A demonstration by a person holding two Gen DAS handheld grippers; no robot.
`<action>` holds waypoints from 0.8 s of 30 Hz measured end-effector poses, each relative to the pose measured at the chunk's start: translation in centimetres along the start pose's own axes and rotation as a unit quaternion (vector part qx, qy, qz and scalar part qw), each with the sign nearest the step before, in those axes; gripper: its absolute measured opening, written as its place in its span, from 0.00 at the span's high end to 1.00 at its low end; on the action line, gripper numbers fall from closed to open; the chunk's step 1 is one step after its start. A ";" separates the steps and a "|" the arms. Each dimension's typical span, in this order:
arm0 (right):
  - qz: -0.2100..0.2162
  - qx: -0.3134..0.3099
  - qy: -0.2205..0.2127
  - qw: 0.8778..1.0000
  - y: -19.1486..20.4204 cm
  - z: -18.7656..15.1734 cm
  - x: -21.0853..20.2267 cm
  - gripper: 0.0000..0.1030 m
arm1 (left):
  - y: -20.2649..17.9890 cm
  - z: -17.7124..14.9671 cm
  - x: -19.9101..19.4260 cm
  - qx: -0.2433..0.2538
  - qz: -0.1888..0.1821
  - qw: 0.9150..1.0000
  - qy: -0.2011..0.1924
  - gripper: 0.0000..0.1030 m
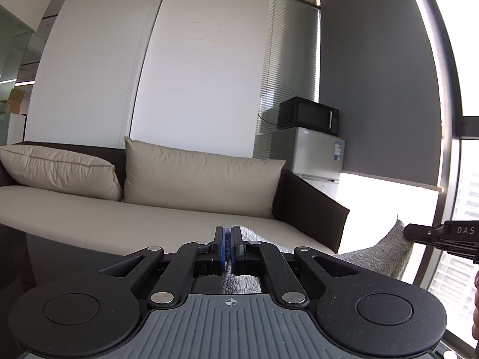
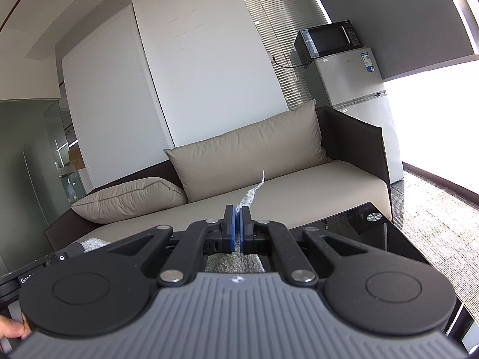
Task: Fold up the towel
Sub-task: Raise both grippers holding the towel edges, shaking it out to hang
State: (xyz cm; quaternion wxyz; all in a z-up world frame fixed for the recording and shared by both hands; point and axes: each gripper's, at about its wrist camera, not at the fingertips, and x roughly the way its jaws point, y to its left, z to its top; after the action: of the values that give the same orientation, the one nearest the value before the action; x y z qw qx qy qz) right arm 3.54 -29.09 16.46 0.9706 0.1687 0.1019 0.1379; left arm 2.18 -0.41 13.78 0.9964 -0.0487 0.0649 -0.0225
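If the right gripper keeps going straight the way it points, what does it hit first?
Probably the sofa: the right gripper, shut on the towel, points just over the seat toward the beige back cushion. Depth is unclear; the way there looks free.

Left black two-finger gripper (image 1: 229, 240) is clamping its blue pads on an edge of the grey fluffy towel (image 1: 386, 251), which is stretching right to the right black gripper (image 1: 419, 234) pinching its far corner. Beige cushioned sofa (image 1: 143, 218) is sitting behind, black microwave (image 1: 308, 115) resting on a silver mini fridge (image 1: 311, 152).
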 end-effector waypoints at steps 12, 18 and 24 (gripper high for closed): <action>-0.011 0.001 0.013 1.000 -1.4 -0.8 3.0 0.98 | 0.7 -1.0 2.6 0.010 0.004 1.000 0.010 0.97; -0.015 0.003 0.018 1.000 -1.9 -1.2 4.2 0.98 | 0.9 -1.6 3.8 0.012 0.006 1.000 0.019 0.97; -0.019 0.005 0.028 0.999 -2.3 -1.9 6.1 0.98 | 1.3 -2.6 5.3 0.017 0.010 0.999 0.036 0.97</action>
State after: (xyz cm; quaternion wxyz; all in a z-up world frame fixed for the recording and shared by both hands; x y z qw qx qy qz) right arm 9.37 -28.78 12.91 0.9690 0.1677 0.1331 0.1235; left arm 7.17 0.40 10.40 0.9944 -0.0306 0.1003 -0.0149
